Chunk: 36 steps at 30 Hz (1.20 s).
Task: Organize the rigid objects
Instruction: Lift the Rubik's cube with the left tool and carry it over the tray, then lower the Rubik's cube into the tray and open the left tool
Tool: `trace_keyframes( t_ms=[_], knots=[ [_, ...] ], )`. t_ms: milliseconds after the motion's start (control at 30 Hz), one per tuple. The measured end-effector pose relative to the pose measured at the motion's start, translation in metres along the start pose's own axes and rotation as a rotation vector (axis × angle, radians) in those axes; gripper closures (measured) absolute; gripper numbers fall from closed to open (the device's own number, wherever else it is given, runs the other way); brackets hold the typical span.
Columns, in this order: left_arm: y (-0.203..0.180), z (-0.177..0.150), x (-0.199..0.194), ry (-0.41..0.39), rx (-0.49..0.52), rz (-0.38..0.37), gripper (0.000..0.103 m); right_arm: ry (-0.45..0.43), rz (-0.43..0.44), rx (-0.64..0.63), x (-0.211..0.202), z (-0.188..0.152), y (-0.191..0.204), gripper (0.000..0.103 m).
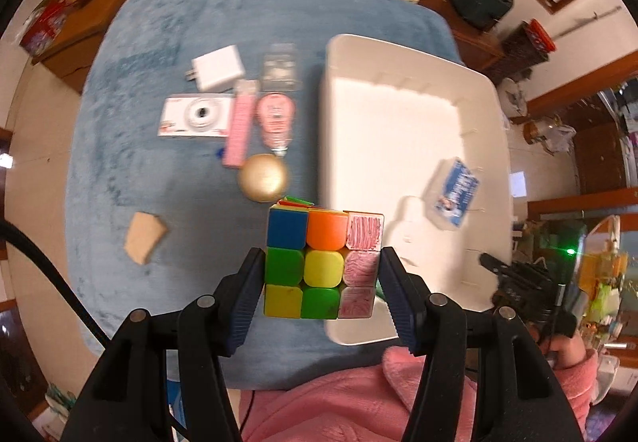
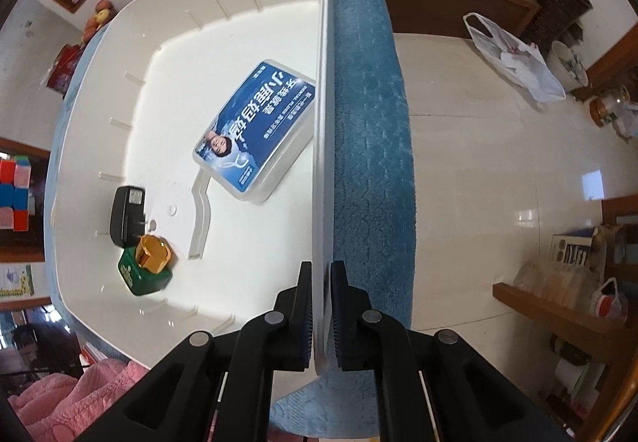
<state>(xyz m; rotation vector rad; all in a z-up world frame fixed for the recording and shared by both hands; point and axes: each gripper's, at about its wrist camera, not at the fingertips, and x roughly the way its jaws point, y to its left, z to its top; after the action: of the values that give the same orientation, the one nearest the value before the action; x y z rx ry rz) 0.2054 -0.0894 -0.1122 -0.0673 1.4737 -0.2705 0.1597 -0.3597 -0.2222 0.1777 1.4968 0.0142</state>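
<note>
**Puzzle cube gripped above counter, bin wall pinched**

Left hand-held gripper (image 1: 321, 274) roughly half open, both pads pressed against opposite sides of a puzzle cube (image 1: 322, 262). Cube clear of the surface, above the near edge of the blue mat (image 1: 159, 170), just left of the white bin (image 1: 398, 131). Facing side a mix of blue, orange, green and yellow squares, plus a right-hand column of worn pinkish ones.

Right hand-held gripper (image 2: 321, 306) closed almost fully on the bin's thin side wall (image 2: 321, 123), one pad inside, the other outside, pointing steeply down. Seen from the left wrist as a dark shape at the bin's right edge (image 1: 514, 274).

Inside the bin: a clear box with a blue label (image 2: 255, 131) lying flat close to the pinched wall, a black plug adapter (image 2: 127, 214) near the opposite wall, and a green bottle with a gold cap (image 2: 145, 266) touching the adapter.

Spread over the mat, left of the bin: a white charger (image 1: 217, 67), a small white camera (image 1: 195, 117), a pink stick-shaped item (image 1: 239, 123), a pink oval item (image 1: 275, 117), a blurred clear packet (image 1: 281, 67), a gold disc (image 1: 262, 176) and, well apart toward the near left, a tan wedge (image 1: 143, 238).

Pink fleece sleeve (image 1: 359, 394) at the bottom of the left view.
</note>
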Motion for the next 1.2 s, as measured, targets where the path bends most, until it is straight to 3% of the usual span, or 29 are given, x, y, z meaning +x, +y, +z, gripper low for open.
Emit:
trace_keyframes(
  t_ms=[400, 600, 833, 1000, 1200],
  knots=[
    [-0.08, -0.02, 0.032, 0.051, 0.165, -0.06, 0.042, 0.021, -0.027, -0.113, 0.009, -0.008, 0.007, 0.095],
    [-0.107, -0.032, 0.049, 0.067, 0.239, -0.082, 0.042, 0.013, -0.012, -0.057, 0.013, -0.012, 0.002, 0.095],
    [-0.113, -0.04, 0.059, 0.067, 0.222, -0.103, 0.041, -0.003, 0.037, -0.033, 0.014, -0.012, -0.006, 0.095],
    [-0.112, -0.04, 0.05, 0.017, 0.204, -0.138, 0.025, -0.013, 0.048, -0.031, 0.013, -0.012, -0.007, 0.094],
    [-0.104, -0.036, 0.037, -0.071, 0.196, -0.107, 0.025, -0.023, 0.054, -0.012, 0.014, -0.01, -0.011, 0.094]
  ],
)
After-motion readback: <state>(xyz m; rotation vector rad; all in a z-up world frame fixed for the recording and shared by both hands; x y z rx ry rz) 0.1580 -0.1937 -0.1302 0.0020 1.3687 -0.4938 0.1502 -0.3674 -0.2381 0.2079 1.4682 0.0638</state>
